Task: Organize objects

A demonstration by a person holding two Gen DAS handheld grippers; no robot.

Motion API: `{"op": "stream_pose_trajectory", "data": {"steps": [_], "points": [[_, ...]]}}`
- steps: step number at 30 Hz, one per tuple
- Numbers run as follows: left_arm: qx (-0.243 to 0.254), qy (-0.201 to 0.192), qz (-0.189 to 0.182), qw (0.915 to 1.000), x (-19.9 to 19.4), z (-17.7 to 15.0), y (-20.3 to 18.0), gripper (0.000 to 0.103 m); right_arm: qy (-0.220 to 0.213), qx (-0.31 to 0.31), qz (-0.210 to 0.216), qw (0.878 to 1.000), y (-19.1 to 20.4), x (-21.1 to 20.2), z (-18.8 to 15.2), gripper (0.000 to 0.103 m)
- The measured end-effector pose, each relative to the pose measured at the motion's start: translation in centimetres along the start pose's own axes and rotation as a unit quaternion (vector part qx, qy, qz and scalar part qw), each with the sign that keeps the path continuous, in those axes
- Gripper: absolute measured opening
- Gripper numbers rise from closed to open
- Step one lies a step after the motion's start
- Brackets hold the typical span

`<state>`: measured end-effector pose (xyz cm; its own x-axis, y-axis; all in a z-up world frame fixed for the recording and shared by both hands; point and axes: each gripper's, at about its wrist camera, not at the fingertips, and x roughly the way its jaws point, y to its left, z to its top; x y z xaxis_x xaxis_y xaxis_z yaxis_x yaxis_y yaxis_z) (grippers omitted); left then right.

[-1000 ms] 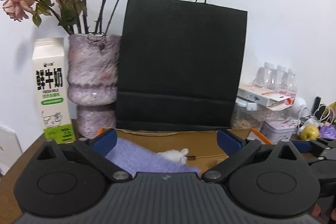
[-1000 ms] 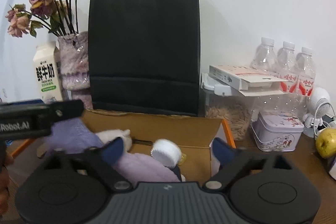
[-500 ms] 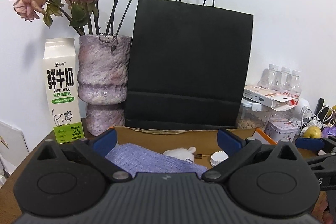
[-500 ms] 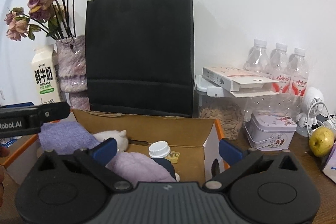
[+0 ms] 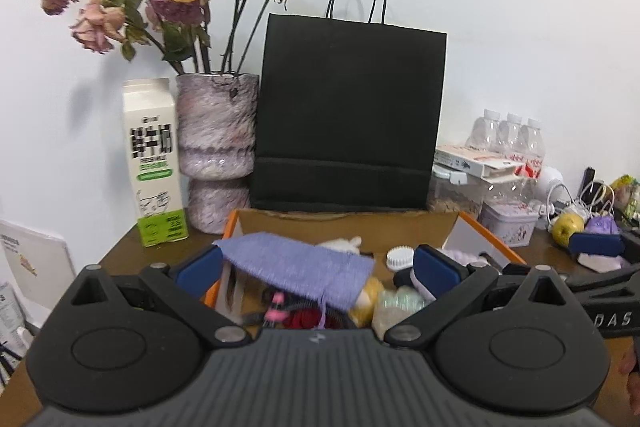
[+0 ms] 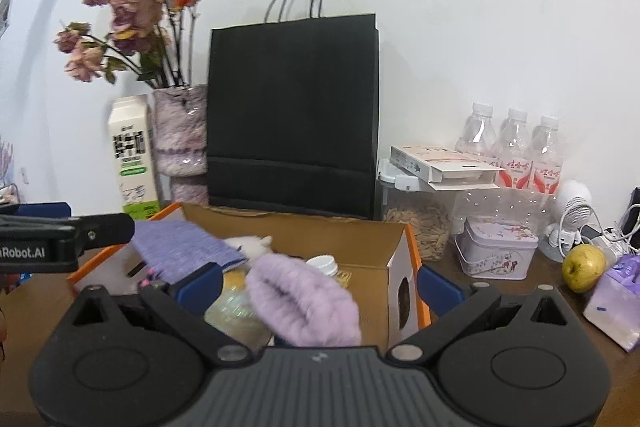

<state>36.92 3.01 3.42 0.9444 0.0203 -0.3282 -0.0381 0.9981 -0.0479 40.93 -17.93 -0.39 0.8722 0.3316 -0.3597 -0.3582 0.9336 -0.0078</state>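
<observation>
An open cardboard box [image 5: 344, 227] with orange edges stands on the wooden table, also in the right wrist view [image 6: 320, 231]. It holds a purple knit cloth [image 5: 296, 267], a fluffy lilac item [image 6: 304, 299], a white plush toy [image 6: 252, 245], a white cap [image 6: 322, 263] and other small things. My left gripper [image 5: 316, 267] is open, above the box's near side, with the cloth between its fingers but not pinched. My right gripper [image 6: 320, 285] is open above the box's right part, the lilac item lying between its fingers.
Behind the box stand a black paper bag [image 5: 348, 115], a vase of dried roses [image 5: 218, 147] and a milk carton [image 5: 154, 163]. To the right are a seed container [image 6: 420, 227], water bottles [image 6: 516, 147], a tin [image 6: 496, 247], an apple [image 6: 584, 267] and a small fan [image 6: 568, 211].
Both grippers have pulled back and risen from the box. The box's contents now show more fully, and the purple cloth lies over them.
</observation>
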Motion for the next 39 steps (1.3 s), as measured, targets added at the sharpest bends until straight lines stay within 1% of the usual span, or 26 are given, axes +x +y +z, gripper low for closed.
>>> {"op": "stream_pose_trajectory", "data": {"steps": [7,9,11,17,21,27,32,39], "points": [[0.012,-0.009,0.003,0.9999,-5.8,-1.8,0.0,0.103,-0.004,0.006,0.006,1.0,1.1,-5.2,-1.3,0.103],[0.021,-0.01,0.012,0.9997,-7.3,-2.4,-0.2,0.103,-0.004,0.005,0.008,1.0,1.4,-6.6,-1.8,0.103],[0.026,-0.02,0.022,0.9992,-9.0,-3.2,-0.4,0.103,-0.006,0.006,0.008,1.0,1.7,-8.0,-2.2,0.103],[0.025,-0.032,0.029,0.9988,-12.8,-4.7,-0.7,0.103,-0.01,0.027,0.01,1.0,2.0,-11.7,-4.1,0.103],[0.018,-0.034,0.03,0.9988,-14.1,-6.0,-0.7,0.103,-0.013,0.033,0.01,0.999,2.2,-13.4,-5.3,0.103],[0.034,-0.04,0.033,0.9981,-15.4,-7.0,-1.3,0.103,-0.016,0.02,0.01,1.0,3.0,-14.5,-6.3,0.103],[0.041,-0.034,0.029,0.9982,-15.6,-7.6,-1.5,0.103,-0.018,0.011,0.016,1.0,3.4,-14.7,-6.5,0.103],[0.041,-0.033,0.024,0.9983,-15.8,-7.9,-1.6,0.103,-0.015,0.012,0.01,1.0,3.4,-14.6,-6.6,0.103]]}}
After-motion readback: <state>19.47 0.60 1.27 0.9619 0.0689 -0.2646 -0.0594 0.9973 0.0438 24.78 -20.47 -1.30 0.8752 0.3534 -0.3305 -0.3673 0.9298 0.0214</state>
